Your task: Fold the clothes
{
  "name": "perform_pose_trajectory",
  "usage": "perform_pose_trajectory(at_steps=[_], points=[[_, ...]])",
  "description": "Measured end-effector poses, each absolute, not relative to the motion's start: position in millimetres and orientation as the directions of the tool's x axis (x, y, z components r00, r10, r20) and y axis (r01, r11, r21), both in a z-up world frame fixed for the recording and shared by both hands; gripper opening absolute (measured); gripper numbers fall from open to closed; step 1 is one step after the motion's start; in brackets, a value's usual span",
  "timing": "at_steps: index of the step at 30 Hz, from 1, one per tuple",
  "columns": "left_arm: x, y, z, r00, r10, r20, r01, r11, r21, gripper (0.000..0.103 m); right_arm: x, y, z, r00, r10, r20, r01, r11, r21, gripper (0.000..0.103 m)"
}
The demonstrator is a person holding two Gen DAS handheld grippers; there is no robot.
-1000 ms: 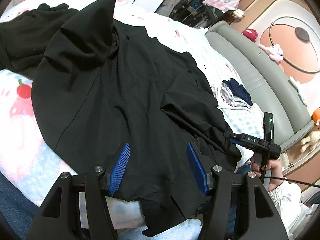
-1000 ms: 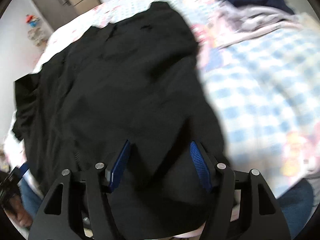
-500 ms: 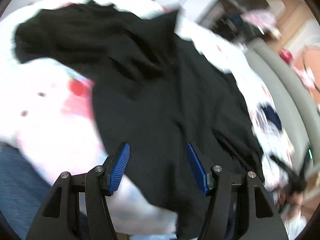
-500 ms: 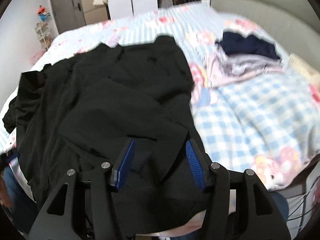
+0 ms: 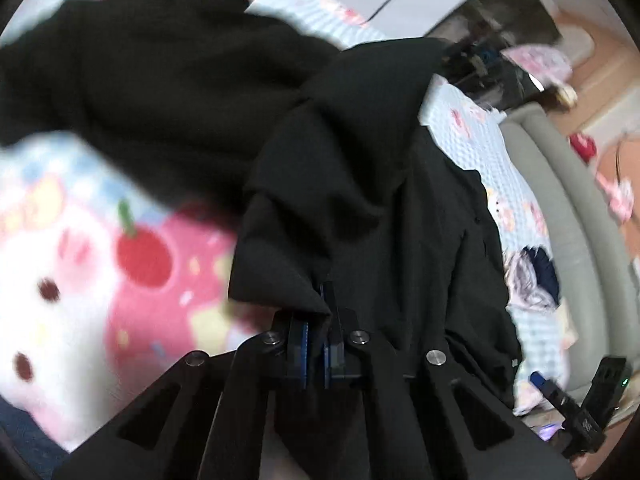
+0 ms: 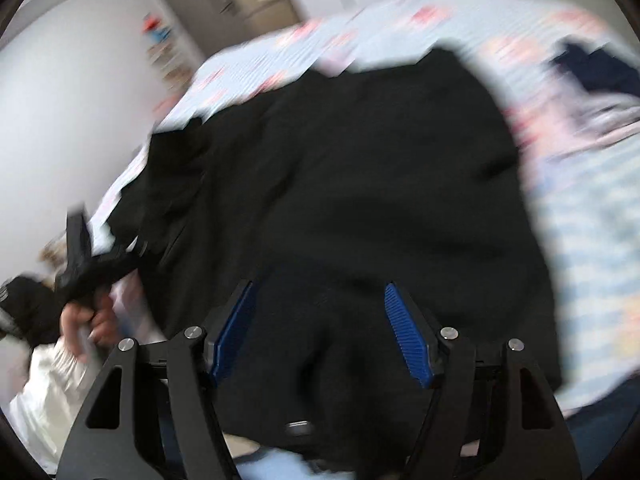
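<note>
1. Left tool (image 5: 316, 320) clenched tight on a pinch of the black garment (image 5: 360, 184), blue pads pressed together with cloth bunched between them.
2. Black garment spread across the bed (image 5: 72, 264), covering most of its middle; gripped edge lifted off the quilt into a peaked fold just above the left tool.
3. Beside that fold, on the left tool's left, bare quilt showing a pink cartoon print with a red apple (image 5: 142, 254).
4. Second dark mass of cloth (image 5: 132, 80) lying beyond the fold, farther up the bed; blurred, so impossible to tell whether part of the same garment or a separate piece.
5. Right tool (image 6: 320, 336) released, blue pads (image 6: 406, 336) wide apart, hovering over the near hem of the black garment (image 6: 360, 184); no cloth between the pads as far as the blurred view shows.
6. From the right wrist view, left tool (image 6: 86, 256) seen at the garment's left edge, the person's left hand (image 6: 90, 322) wrapped round its handle.
7. Small heap of navy and pale clothes (image 5: 534, 280) on the bed to the right of the black garment, apart from it.
8. Grey padded bed frame (image 5: 580, 216) running along the bed's far right side, beyond the heap.
9. Right tool (image 5: 580, 412) just visible at the lower right in the left wrist view, near the garment's right edge.
</note>
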State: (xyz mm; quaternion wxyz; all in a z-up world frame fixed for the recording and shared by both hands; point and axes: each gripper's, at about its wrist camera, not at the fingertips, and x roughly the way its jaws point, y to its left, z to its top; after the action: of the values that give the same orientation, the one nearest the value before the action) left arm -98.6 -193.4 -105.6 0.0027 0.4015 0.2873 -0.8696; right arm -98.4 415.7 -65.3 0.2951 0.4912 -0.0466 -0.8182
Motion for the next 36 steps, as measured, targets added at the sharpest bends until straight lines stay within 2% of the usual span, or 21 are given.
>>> perform_pose_trajectory(at_steps=[2,5,7,9,15,19,21,23,25,26,27,28,30,32,33,34,36], points=[[-86,-186,-82,-0.729,0.154,-0.667,0.219,-0.87,-0.441,0.003,-94,380,-90,-0.264,-0.537,-0.801,0.501,-0.786,0.362,0.061],[-60,-202,-61,-0.772,0.057,-0.633,0.286,-0.859,-0.426,0.002,-100,351,-133,-0.165,-0.406,-0.899,0.47,-0.834,0.291,0.051],[-61,-222,-81,-0.731,0.031,-0.682,0.338,-0.852,-0.4,0.002,-106,356,-148,-0.168,-0.364,-0.916,0.438,-0.86,0.262,0.043],[-63,-239,-99,-0.694,0.029,-0.719,0.371,-0.842,-0.392,0.002,-108,363,-153,-0.19,-0.365,-0.912,0.426,-0.867,0.258,0.029],[-61,-271,-113,-0.704,0.149,-0.694,0.368,-0.76,-0.536,0.004,-105,350,-152,-0.229,-0.311,-0.922,0.462,-0.869,0.179,0.029],[-57,-250,-77,-0.747,0.103,-0.656,0.294,-0.835,-0.466,0.003,-106,339,-154,-0.232,-0.296,-0.927,0.464,-0.871,0.162,0.032],[-62,-248,-68,-0.761,0.154,-0.63,0.233,-0.842,-0.486,0.004,-107,333,-154,-0.235,-0.289,-0.928,0.468,-0.871,0.153,0.034],[-69,-249,-63,-0.767,0.22,-0.603,0.169,-0.837,-0.52,0.013,-107,326,-153,-0.238,-0.282,-0.929,0.471,-0.87,0.144,0.034],[-76,-251,-57,-0.769,0.285,-0.573,0.104,-0.828,-0.552,0.066,-105,325,-143,-0.238,-0.303,-0.923,0.447,-0.878,0.173,0.034],[-80,-251,-55,-0.768,0.317,-0.557,0.072,-0.821,-0.567,0.069,-104,324,-138,-0.238,-0.314,-0.919,0.434,-0.881,0.188,0.04],[-83,-252,-52,-0.765,0.349,-0.54,0.039,-0.813,-0.581,0.069,-107,319,-130,-0.244,-0.309,-0.919,0.445,-0.878,0.176,0.046],[-93,-258,-55,-0.75,0.381,-0.541,0.031,-0.796,-0.604,0.069,-110,314,-123,-0.25,-0.303,-0.92,0.457,-0.874,0.163,0.047],[-121,-283,-75,-0.682,0.455,-0.572,0.074,-0.735,-0.674,0.069,-117,302,-106,-0.276,-0.314,-0.908,0.48,-0.864,0.153,0.047],[-137,-280,-87,-0.627,0.445,-0.639,0.12,-0.755,-0.645,0.067,-128,293,-90,-0.299,-0.356,-0.886,0.486,-0.855,0.18,0.048],[-144,-275,-93,-0.601,0.43,-0.674,0.141,-0.773,-0.619,0.058,-134,291,-85,-0.302,-0.379,-0.875,0.481,-0.853,0.203,0.049],[-152,-270,-98,-0.572,0.414,-0.708,0.161,-0.79,-0.592,0.039,-136,284,-82,-0.3,-0.401,-0.866,0.479,-0.848,0.228,0.05],[-148,-258,-80,-0.627,0.357,-0.692,0.112,-0.838,-0.534,0.02,-141,271,-79,-0.291,-0.434,-0.853,0.485,-0.835,0.26,0.054]])
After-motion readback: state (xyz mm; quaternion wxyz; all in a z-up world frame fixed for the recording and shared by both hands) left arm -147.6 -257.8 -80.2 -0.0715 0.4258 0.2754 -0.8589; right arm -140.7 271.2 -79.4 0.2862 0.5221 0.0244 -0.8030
